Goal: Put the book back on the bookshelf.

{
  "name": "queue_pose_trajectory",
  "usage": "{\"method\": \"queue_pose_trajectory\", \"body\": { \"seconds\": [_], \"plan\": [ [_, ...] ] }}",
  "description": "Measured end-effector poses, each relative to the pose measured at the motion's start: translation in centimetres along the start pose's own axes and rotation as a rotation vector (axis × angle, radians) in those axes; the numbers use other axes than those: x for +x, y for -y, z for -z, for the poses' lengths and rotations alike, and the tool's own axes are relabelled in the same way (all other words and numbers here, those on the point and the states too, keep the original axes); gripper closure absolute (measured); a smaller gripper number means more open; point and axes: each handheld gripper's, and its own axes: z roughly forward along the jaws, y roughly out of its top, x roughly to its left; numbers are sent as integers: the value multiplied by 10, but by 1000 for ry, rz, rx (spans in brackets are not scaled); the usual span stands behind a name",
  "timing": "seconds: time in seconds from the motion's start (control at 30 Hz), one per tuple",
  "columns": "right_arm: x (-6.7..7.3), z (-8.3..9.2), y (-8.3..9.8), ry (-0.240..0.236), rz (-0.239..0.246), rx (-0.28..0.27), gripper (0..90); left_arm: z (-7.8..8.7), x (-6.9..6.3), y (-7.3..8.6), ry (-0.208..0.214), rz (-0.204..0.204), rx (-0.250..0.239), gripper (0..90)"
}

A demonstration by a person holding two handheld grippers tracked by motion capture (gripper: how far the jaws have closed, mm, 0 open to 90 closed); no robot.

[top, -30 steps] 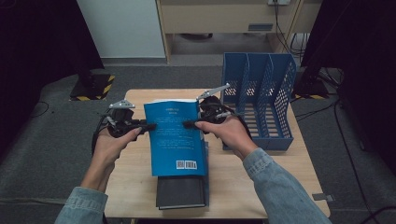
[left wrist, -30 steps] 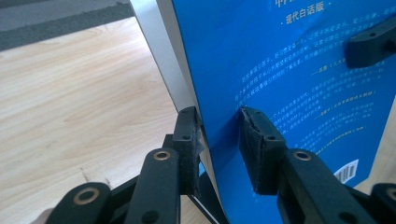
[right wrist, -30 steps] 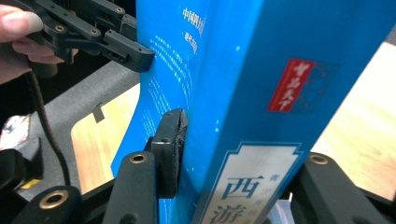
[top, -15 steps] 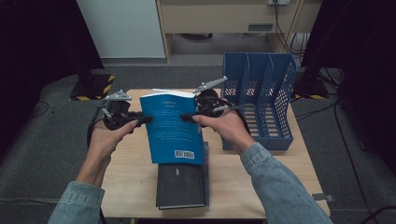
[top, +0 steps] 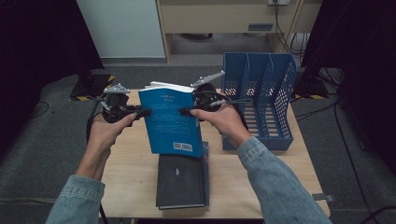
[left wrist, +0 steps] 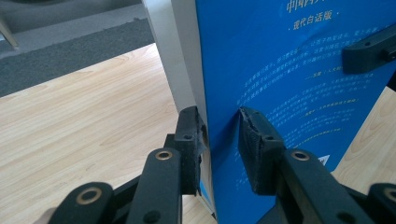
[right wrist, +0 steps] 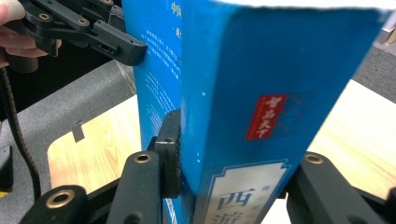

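Note:
A blue paperback (top: 170, 121) with a barcode low on its cover hangs tilted above the wooden table (top: 130, 163), held at both side edges. My left gripper (top: 142, 112) is shut on its left edge; in the left gripper view the jaws (left wrist: 219, 140) clamp the cover and the white page block of the blue book (left wrist: 289, 70). My right gripper (top: 184, 112) is shut on the spine side. In the right gripper view its jaws (right wrist: 233, 177) straddle the spine of the blue book (right wrist: 261, 70), which carries a red label. A black book (top: 181, 179) lies flat on the table under the blue book's lower edge.
A blue three-slot file rack (top: 261, 93) stands on the right part of the table, close to my right hand. Bare wood lies left of the books. Dark carpet and a cabinet are beyond the table's far edge.
Both hands have lifted the blue book up and away from the person, and more of the black book underneath shows. Both grips have stayed on the book's edges.

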Motion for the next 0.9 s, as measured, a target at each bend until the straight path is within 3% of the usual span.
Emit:
{"method": "queue_pose_trajectory", "body": {
  "seconds": [0.2,0.4,0.57,0.9],
  "plan": [
    [4,2,2,2,16,3,598,4,-5,2,4,-8,0,692],
    [15,11,11,-2,34,13,596,12,-19,5,-6,-45,7,692],
    [21,19,17,-6,62,34,588,17,-28,9,10,-59,1,702],
    [30,23,3,-30,134,70,565,25,-36,16,17,-88,-11,704]
  ]
}}
